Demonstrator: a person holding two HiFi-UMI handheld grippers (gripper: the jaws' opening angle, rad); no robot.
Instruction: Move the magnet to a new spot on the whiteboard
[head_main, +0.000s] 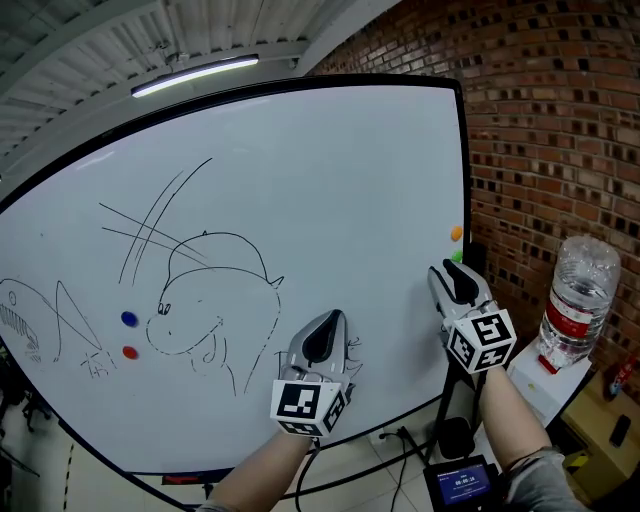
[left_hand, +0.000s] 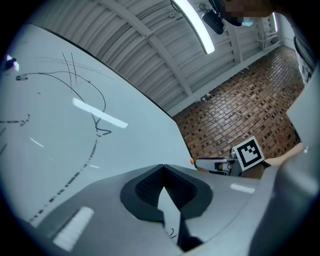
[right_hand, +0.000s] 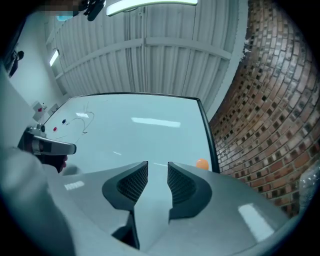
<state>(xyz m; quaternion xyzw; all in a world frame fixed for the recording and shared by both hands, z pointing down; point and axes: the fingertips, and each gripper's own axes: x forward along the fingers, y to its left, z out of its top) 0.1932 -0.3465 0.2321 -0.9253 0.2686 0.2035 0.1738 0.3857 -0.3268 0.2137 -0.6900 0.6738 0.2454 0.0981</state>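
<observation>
The one most likely meant was the orange magnet (head_main: 456, 232), a small round button stuck flat near the right edge of the whiteboard (head_main: 330, 170), right of centre in the head view. A green magnet (head_main: 457, 256) sat just under it, while a blue magnet (head_main: 128, 318) and a red magnet (head_main: 129, 351) sat well apart from it at the lower left, beside the pen sketches.

It looked light, hard and smooth-domed. It would probably slip unless pinched across its rim, and would need a tilt or firm pull to break its hold on the board.

The right gripper (head_main: 452, 275) hung just below it, its fingers (right_hand: 134, 182) parted at a moderate gap with only bare board showing between them. The left gripper (head_main: 322, 330) faced the board at lower centre, its fingers (left_hand: 150, 187) closed tip to tip on nothing.
</observation>
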